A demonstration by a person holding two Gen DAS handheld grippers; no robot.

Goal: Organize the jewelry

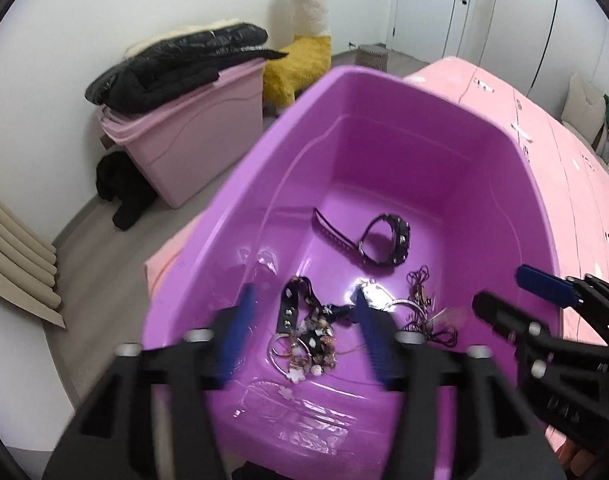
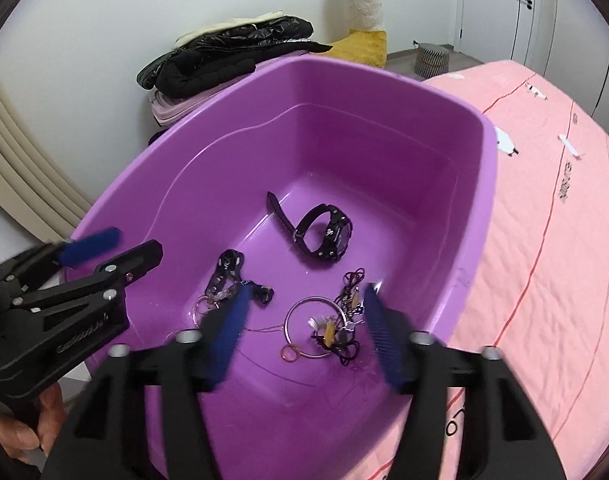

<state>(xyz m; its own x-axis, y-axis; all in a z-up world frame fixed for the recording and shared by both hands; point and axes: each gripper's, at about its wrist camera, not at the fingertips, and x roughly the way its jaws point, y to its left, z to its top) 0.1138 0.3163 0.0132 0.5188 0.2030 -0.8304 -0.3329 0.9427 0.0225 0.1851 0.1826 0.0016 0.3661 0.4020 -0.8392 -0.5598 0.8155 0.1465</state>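
From the left wrist camera, the left gripper (image 1: pixel 304 328) hangs over the near end of a purple tub (image 1: pixel 232 216) that sits on a pink bed cover (image 1: pixel 544 128); its blue-padded fingers (image 1: pixel 234 336) stand apart with nothing pinched, and a heap of beaded jewelry with a studded strap (image 1: pixel 304 328) lies on the tub floor between them. A black watch (image 1: pixel 384 240) lies farther in, a tangle of thin cords and rings (image 1: pixel 420 312) to its right (too snarled to sort by piece). The right gripper (image 1: pixel 516 292) shows at the right edge. From the right wrist camera, the right gripper (image 2: pixel 304 336) is likewise spread wide and empty above a silver hoop (image 2: pixel 312 328) and the cord tangle (image 2: pixel 344 320), with the watch (image 2: pixel 324 236) beyond. The left gripper (image 2: pixel 116 248) reaches over the tub's left rim (image 2: pixel 116 204), a hand (image 2: pixel 32 428) below it. A black jacket (image 2: pixel 224 52) lies on a pink bin behind.
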